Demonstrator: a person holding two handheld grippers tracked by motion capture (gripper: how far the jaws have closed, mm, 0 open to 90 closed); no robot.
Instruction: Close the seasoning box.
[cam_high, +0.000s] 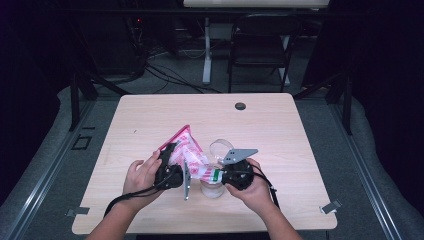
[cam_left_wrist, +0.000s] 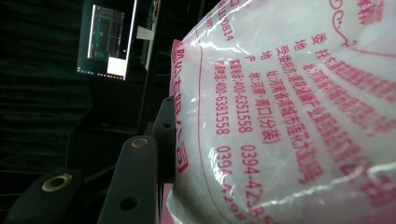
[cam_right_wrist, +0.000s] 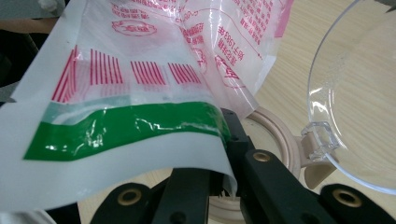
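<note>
The right claw (cam_right_wrist: 219, 186) pinched the bag (cam_right_wrist: 140, 93) mouth directly over the jar (cam_right_wrist: 275, 135) below it, while the left claw (cam_left_wrist: 154, 154) clamped the raised far end.

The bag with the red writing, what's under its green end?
Under the bag sits a clear jar with a beige rim, its clear lid flipped open. The jar's inside is covered.

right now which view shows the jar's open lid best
The right gripper view: the clear hinged lid stands open beside the jar's beige rim, its hinge plain. In the high view the lid is a small clear arc behind the bag. The left gripper view gives the bag's printed side.
</note>
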